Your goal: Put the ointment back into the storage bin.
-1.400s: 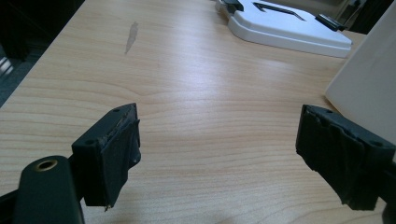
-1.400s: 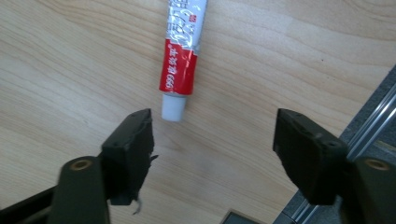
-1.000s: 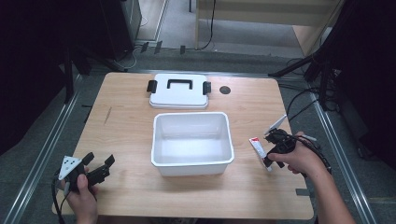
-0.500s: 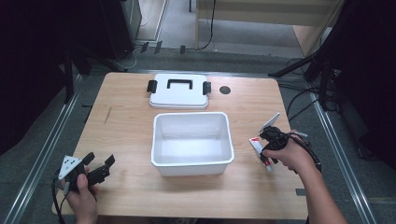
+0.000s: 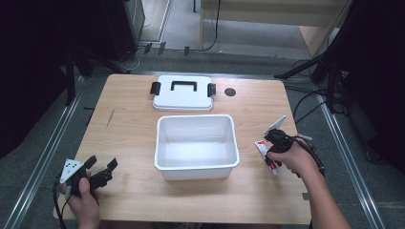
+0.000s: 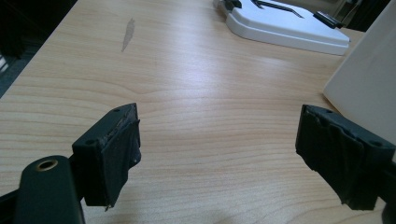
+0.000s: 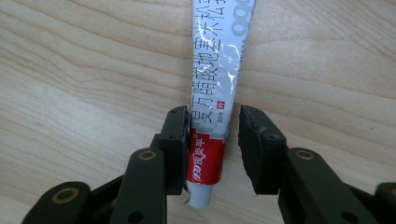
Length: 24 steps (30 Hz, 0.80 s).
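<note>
Right tongs (image 7: 212, 140) have dropped astride the ointment tube (image 7: 215, 98) at lower right, jaws not yet closed; left tongs (image 6: 219, 154) gape empty. Grasp looks imminent.

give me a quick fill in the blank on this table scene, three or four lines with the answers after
1. The right gripper has its jaws around a ____ lying on the table.
2. The white bin in the middle holds ____.
3. The lid with the black handle lies ____ the bin, farther from the person.
4. The left gripper has its jaws ____ over bare wood.

Missing words: tube; nothing; behind; open
</note>
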Available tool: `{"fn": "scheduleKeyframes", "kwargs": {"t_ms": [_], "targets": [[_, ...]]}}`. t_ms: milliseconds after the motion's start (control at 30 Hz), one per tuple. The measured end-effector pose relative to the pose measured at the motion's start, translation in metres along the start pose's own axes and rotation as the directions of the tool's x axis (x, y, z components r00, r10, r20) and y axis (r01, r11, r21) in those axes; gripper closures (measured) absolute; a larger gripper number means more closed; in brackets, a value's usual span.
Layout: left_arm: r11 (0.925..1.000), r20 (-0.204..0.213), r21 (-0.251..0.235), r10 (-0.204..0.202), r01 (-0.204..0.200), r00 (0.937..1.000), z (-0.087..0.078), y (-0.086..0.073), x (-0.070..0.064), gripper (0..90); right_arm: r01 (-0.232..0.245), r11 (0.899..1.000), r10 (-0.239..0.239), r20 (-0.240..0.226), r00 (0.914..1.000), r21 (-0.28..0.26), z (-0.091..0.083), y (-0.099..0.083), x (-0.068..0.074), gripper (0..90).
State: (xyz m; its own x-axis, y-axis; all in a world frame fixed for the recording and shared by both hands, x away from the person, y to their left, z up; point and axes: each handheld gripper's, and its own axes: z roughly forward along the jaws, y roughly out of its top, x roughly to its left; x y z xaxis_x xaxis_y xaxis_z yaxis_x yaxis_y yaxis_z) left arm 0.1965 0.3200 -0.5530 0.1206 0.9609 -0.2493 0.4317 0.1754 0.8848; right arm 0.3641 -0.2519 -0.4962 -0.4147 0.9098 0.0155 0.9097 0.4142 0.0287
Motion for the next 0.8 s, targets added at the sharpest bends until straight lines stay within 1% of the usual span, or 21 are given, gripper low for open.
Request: {"fn": "scheduleKeyframes", "kwargs": {"t_ms": [100,133,267,567,733,767,800], "targets": [[1.0,0.0,0.0,-0.001,0.001,1.0,0.0,0.0,0.0,14.7,0.003,1.0,-0.003,-0.005,1.0,-0.004,0.002,0.0,0.0,66.1],[1.0,0.0,0.0,-0.002,0.002,1.0,0.0,0.0,0.0,14.7,0.001,1.0,-0.001,-0.006,1.0,-0.001,0.002,0.0,0.0,68.2],[1.0,0.001,0.0,-0.003,0.003,1.0,0.0,0.0,0.0,14.7,0.005,1.0,-0.005,-0.005,1.0,0.006,0.004,0.001,0.001,71.1],[1.0,0.0,0.0,-0.004,0.004,1.0,0.0,0.0,0.0,14.7,0.016,1.0,-0.016,-0.004,0.9999,0.014,0.004,0.002,0.005,72.5],[1.0,0.0,0.001,-0.005,0.005,1.0,0.0,0.0,0.0,14.7,0.019,1.0,-0.019,-0.017,0.9997,-0.003,-0.003,0.003,0.006,72.7],[1.0,0.0,0.001,-0.005,0.005,1.0,0.0,0.0,0.0,14.7,0.014,1.0,-0.014,-0.025,0.9996,-0.008,-0.005,0.004,0.006,72.7],[1.0,0.0,0.001,-0.004,0.004,1.0,0.0,0.0,0.0,14.7,0.018,1.0,-0.018,-0.029,0.9994,-0.012,-0.009,0.004,0.007,72.7]]}}
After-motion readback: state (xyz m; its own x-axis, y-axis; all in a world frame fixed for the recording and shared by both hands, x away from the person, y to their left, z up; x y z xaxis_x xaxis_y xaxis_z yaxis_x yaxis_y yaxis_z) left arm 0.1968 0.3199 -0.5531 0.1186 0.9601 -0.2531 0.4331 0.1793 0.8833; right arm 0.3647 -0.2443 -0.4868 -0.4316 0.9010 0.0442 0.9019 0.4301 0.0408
